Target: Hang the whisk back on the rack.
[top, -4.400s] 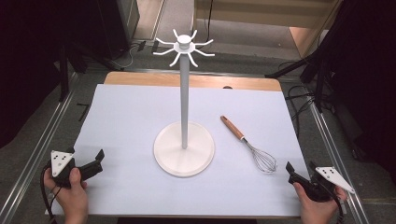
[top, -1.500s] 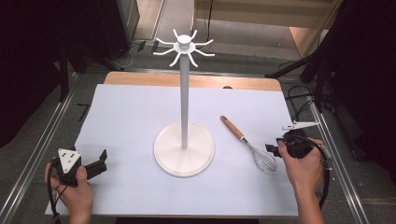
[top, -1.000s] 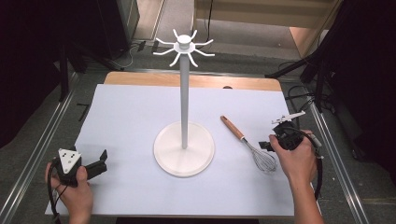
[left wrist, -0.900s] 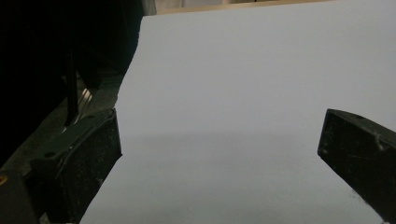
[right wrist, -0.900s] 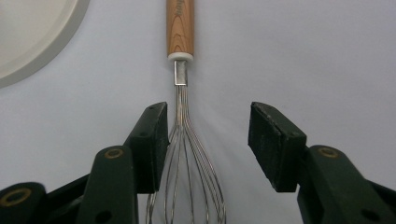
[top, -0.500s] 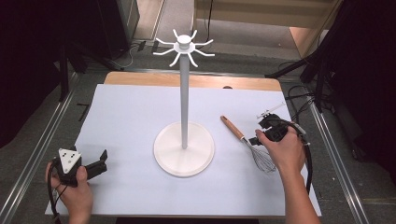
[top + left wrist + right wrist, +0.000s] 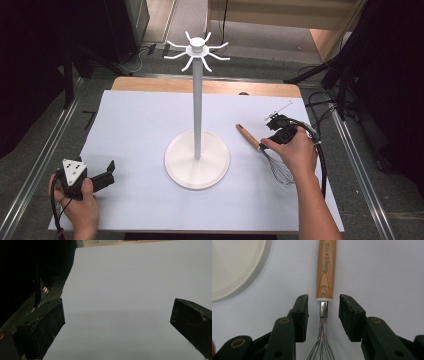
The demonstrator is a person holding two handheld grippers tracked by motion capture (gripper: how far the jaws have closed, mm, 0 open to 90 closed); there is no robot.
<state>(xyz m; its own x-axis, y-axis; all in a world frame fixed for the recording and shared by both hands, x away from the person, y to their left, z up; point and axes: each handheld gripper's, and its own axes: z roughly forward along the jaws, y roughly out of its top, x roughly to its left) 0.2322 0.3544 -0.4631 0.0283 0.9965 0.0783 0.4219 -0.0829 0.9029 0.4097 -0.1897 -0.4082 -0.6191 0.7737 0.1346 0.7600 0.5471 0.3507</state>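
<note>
Left gripper [image 7: 102,176], held low at the near left corner of the white sheet [image 7: 145,125], jaws spread wide over bare sheet. Centre: white hook stand [image 7: 197,150], upright. Right: whisk [image 7: 264,152] lying flat beside the stand's base; right gripper [image 7: 323,315] straddles its metal neck below the wooden handle, jaws having just been closing, pads not yet touching.

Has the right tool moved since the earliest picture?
Yes. The right tool went from the table's near right corner up and leftward toward the white stand, now straddling the whisk neck.
</note>
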